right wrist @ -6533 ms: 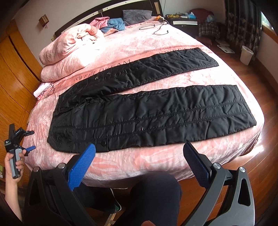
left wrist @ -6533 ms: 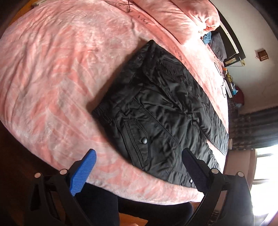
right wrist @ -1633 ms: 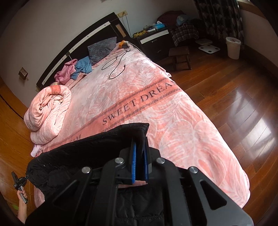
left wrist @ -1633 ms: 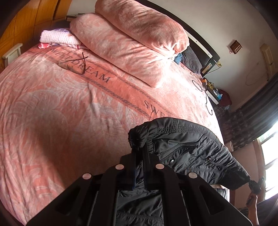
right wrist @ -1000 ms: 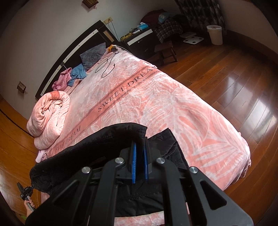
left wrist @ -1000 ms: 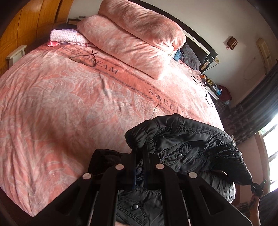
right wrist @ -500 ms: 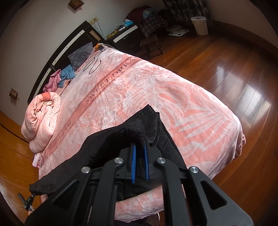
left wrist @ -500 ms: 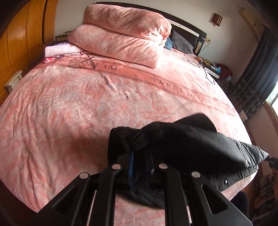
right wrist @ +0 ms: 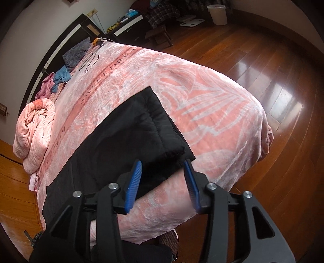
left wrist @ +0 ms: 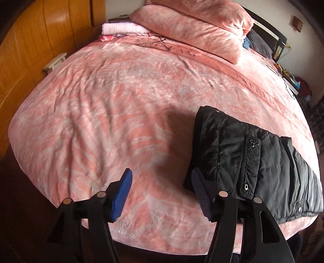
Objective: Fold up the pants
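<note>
The black quilted pants (left wrist: 249,159) lie folded lengthwise, one leg on the other, along the near edge of the pink bed (left wrist: 113,105). In the left wrist view I see the waist end with its snap pocket. My left gripper (left wrist: 161,194) is open and empty, just left of the waist corner. In the right wrist view the cuff end of the pants (right wrist: 131,137) lies flat on the bed (right wrist: 212,113). My right gripper (right wrist: 162,182) is open and empty, its blue pads on either side of the cuff's near corner.
Rolled pink duvet and pillows (left wrist: 192,26) lie at the head of the bed, with a white folded towel (left wrist: 119,27) beside them. Wooden wardrobe (left wrist: 36,40) stands left. Polished wood floor (right wrist: 283,60), a stool and a white bin (right wrist: 218,14) lie beyond the bed's foot.
Both grippers were shut on the lifted upper leg, carried it toward me over the lower leg, laid it down, and have now opened and drawn back.
</note>
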Motion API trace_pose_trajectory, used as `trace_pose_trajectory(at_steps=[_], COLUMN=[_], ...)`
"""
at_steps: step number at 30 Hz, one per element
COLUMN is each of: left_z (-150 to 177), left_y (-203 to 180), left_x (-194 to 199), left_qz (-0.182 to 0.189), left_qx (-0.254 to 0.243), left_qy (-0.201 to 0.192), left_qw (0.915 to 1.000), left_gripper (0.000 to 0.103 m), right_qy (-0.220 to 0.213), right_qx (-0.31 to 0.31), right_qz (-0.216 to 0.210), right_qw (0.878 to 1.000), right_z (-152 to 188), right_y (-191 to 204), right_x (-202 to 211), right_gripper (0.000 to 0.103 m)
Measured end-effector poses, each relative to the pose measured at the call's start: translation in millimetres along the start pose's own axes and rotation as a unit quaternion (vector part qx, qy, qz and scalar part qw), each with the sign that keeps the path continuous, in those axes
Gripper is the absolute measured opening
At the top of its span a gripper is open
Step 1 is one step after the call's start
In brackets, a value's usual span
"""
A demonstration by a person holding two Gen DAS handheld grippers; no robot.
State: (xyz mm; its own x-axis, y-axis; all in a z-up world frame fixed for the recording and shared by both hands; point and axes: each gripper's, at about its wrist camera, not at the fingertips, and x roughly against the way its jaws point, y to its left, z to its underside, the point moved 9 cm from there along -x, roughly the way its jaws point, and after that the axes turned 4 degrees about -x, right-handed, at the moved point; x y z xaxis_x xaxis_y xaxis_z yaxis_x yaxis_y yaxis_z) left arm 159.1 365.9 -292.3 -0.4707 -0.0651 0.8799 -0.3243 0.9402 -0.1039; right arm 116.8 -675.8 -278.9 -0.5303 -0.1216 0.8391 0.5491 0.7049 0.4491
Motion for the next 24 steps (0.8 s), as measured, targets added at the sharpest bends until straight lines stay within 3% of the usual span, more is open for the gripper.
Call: trace_pose_trajectory(at_steps=[2, 5, 7, 10, 12, 14, 19, 24], left_z=[0, 0, 0, 7, 12, 18, 19, 13], left_y=[3, -7, -20, -38, -48, -60, -65, -62], left_x=[7, 14, 4, -22, -37, -50, -60, -59], left_qz=[0.011, 0.062, 0.086, 0.081, 0.073, 0.077, 0.049, 0.020], left_qx=[0.027, 0.070, 0.083, 0.077, 0.064, 0.051, 0.043, 0.042], left_qy=[-0.013, -0.028, -0.015, 0.029, 0.051, 0.079, 0.095, 0.100], left_qw=[0.9995, 0.9952, 0.9928, 0.9933, 0.9939, 0.9926, 0.9933, 0.9939], left_gripper=[0.076, 0.090, 0.090, 0.090, 0.080, 0.045, 0.031, 0.028], right_qy=[0.004, 0.006, 0.008, 0.011, 0.009, 0.005, -0.004, 0.005], right_qx=[-0.016, -0.065, -0.098, -0.135, -0.157, -0.178, -0.203, -0.206], right_qz=[-0.003, -0.041, -0.076, -0.111, -0.123, -0.143, -0.151, -0.149], right_qw=[1.000, 0.997, 0.992, 0.985, 0.980, 0.973, 0.968, 0.967], right_z=[7, 16, 21, 24, 22, 17, 7, 4], right_y=[-9, -20, -20, -16, -14, -11, -10, 1], right_x=[1, 4, 6, 6, 5, 6, -3, -24], right_gripper=[0.049, 0.049, 0.050, 0.053, 0.054, 0.054, 0.053, 0.053])
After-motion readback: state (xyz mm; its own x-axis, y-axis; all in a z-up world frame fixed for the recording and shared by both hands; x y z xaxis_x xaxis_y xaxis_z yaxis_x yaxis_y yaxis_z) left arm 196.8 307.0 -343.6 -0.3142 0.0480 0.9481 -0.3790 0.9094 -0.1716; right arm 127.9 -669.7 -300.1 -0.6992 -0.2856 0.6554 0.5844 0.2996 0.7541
